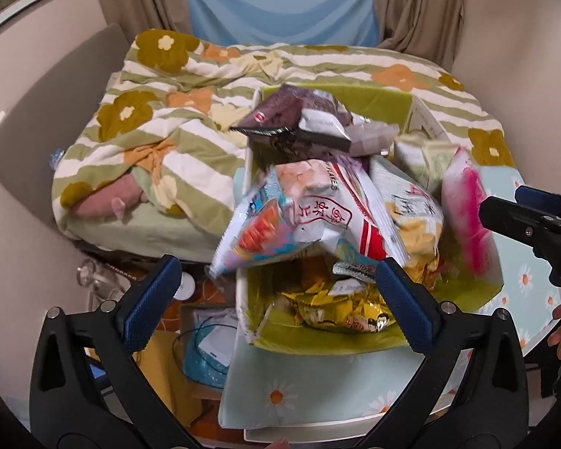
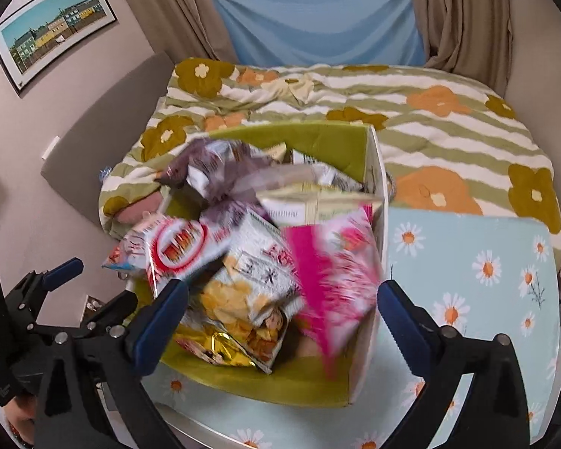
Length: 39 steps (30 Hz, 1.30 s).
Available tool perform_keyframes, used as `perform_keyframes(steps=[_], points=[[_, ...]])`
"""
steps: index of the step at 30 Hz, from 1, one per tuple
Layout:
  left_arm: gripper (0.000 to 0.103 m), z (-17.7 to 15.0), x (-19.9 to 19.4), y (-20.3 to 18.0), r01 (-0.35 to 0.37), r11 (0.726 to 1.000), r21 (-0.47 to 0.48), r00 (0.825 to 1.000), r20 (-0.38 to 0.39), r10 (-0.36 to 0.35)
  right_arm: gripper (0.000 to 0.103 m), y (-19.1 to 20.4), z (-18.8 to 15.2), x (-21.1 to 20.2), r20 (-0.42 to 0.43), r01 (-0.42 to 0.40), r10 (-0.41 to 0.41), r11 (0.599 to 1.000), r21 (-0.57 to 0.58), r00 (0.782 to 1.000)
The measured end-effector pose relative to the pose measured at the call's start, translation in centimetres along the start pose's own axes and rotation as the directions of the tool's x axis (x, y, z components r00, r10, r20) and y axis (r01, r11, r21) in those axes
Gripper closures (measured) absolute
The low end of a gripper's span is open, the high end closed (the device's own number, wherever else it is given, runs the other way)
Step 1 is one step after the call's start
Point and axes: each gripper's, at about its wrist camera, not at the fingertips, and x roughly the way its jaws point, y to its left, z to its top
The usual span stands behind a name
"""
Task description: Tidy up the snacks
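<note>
Several snack bags are sitting heaped in the green-lined box (image 1: 377, 340) on the daisy-print table (image 1: 318, 385), seen from the left wrist. The left gripper (image 1: 276, 299) is hanging wide open and empty over the near rim. One prawn-cracker bag (image 1: 299, 217) is jutting past the box's left wall and could be slipping off toward the floor clutter.

From the right wrist, the right gripper (image 2: 282, 318) is also gaping open, holding nothing. A pink bag (image 2: 333, 280) is looking blurred, possibly falling; it could be tipping over the box's right wall.
</note>
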Motion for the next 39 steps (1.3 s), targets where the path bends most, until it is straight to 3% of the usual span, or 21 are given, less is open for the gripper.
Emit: perform_keyframes(steps=[10, 20, 25, 32, 39], points=[[0.0, -0.3, -1.9, -0.9, -0.006, 1.0, 0.011, 1.0, 0.029, 0.005, 0.002, 0.1, -0.5, -2.5, 0.048, -0.01, 0.01, 1.0, 0.005, 0.999], [0.0, -0.8, -10.3, -3.6, -0.04, 0.998, -0.039, 0.984, 0.173, 0.046, 0.0, -0.6, -1.9, -10.9, 0.176, 0.039, -0.035, 0.999, -0.02, 0.984], [0.0, -1.6, -14.0, -6.0, -0.053, 0.997, -0.049, 0.966, 0.251, 0.064, 0.0, -2.0, -4.0, -15.6, 0.257, 0.121, -0.113, 0.993, -0.014, 0.96], [0.0, -3.2, -17.0, -9.1, -0.042, 0.999, -0.033, 0.944, 0.327, 0.05, 0.0, -3.8, -6.3, -18.9, 0.297, 0.274, -0.264, 0.962, 0.008, 0.918], [0.0, -3.9, -18.1, -11.4, -0.035, 0.999, 0.006, 0.929, 0.368, 0.03, 0.0, -5.7, -8.1, -20.8, 0.324, 0.317, -0.316, 0.947, 0.052, 0.892]])
